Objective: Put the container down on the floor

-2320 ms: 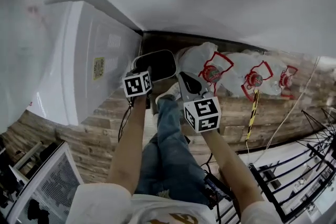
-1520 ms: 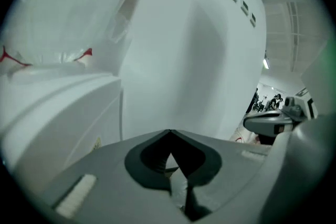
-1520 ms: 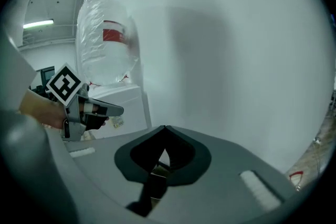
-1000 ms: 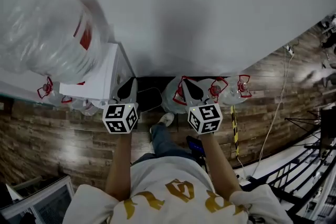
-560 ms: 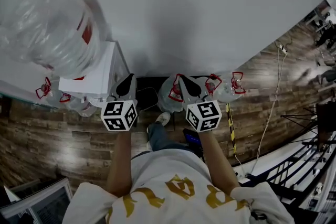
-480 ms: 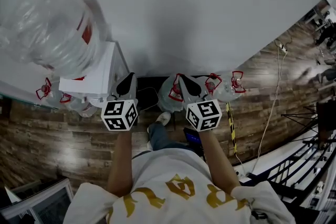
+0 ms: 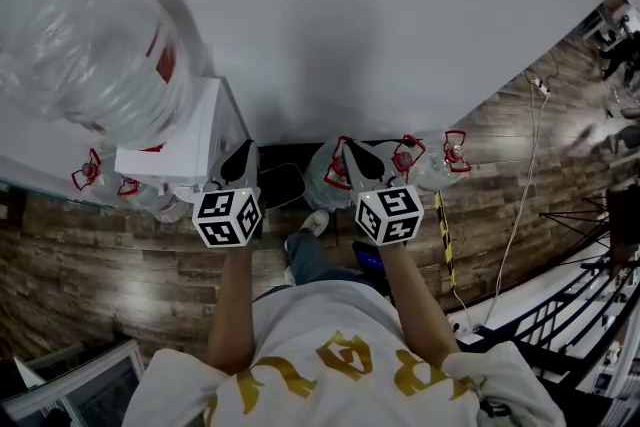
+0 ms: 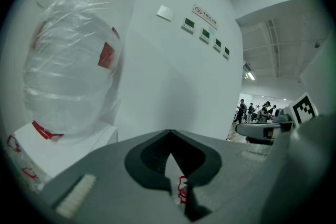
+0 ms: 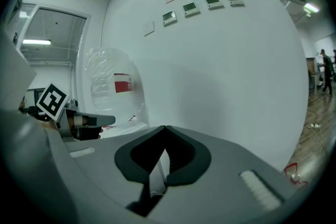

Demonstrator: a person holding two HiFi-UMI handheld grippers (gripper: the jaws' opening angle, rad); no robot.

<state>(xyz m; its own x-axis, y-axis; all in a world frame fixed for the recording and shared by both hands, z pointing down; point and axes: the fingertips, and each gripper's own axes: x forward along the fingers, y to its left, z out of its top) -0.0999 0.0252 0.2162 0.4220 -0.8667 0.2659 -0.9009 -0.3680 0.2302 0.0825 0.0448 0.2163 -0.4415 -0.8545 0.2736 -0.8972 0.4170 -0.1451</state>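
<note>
A dark, flat container [image 7: 284, 182] lies on the wooden floor against the white wall, partly hidden behind my left gripper. In the head view, my left gripper [image 7: 240, 156] is held out above it and my right gripper [image 7: 351, 152] beside it, both well above the floor. In the left gripper view, the left gripper [image 8: 169, 135] has its jaws together with nothing between them. The right gripper [image 9: 164, 130] in its own view is likewise shut and empty, facing the wall.
A white dispenser [image 7: 178, 151] stands at the left with a large plastic-wrapped jug [image 7: 100, 45] on top. Wrapped water bottles [image 7: 427, 166] with red handles lie on the floor at the right. A yellow-black strip [image 7: 443, 235] and a metal rack [image 7: 565, 335] are further right.
Since 2.3 s ago the view has risen far above the floor and both grippers have come up away from the container. Over the last second almost nothing moves.
</note>
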